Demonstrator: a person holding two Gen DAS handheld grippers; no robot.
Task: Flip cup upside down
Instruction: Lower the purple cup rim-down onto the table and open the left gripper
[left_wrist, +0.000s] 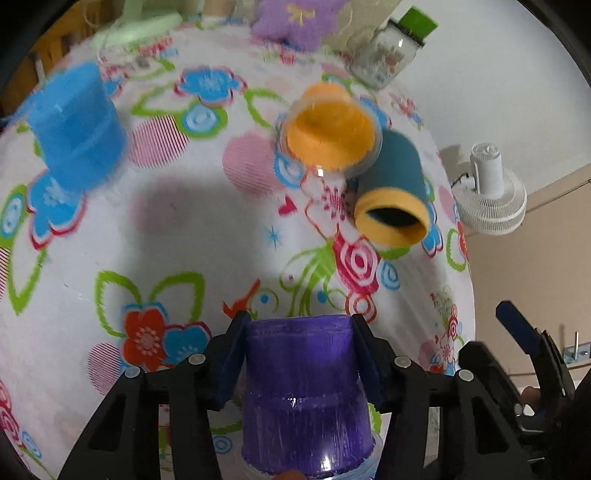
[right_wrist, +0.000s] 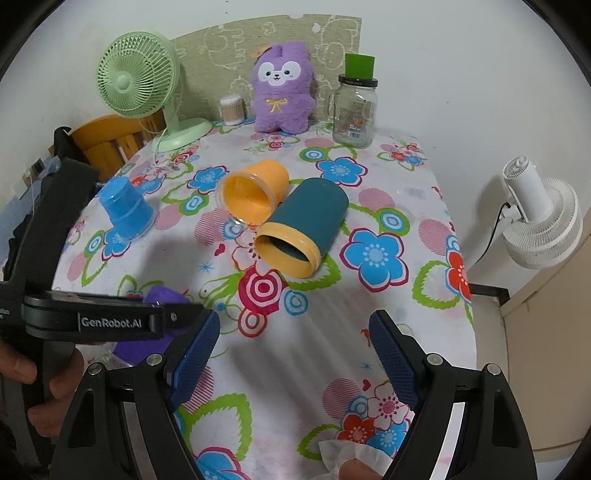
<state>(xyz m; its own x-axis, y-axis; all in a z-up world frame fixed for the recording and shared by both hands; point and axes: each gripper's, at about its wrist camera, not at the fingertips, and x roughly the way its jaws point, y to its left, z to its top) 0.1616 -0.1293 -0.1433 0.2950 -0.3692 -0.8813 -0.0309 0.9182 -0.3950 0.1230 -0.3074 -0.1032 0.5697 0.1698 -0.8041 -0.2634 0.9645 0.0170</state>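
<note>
Two toppled cups (right_wrist: 295, 221) lie ahead; left tongs (left_wrist: 299, 354) pinch purple cup (left_wrist: 306, 398), right tongs (right_wrist: 295, 354) spread.

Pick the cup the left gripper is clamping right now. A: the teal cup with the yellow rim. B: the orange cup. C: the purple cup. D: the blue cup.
C: in the left wrist view the left gripper has both fingers pressed against the sides of the purple cup, while the other cups sit untouched on the table.

Both wrist views over shared table (right_wrist: 424, 206)
</note>
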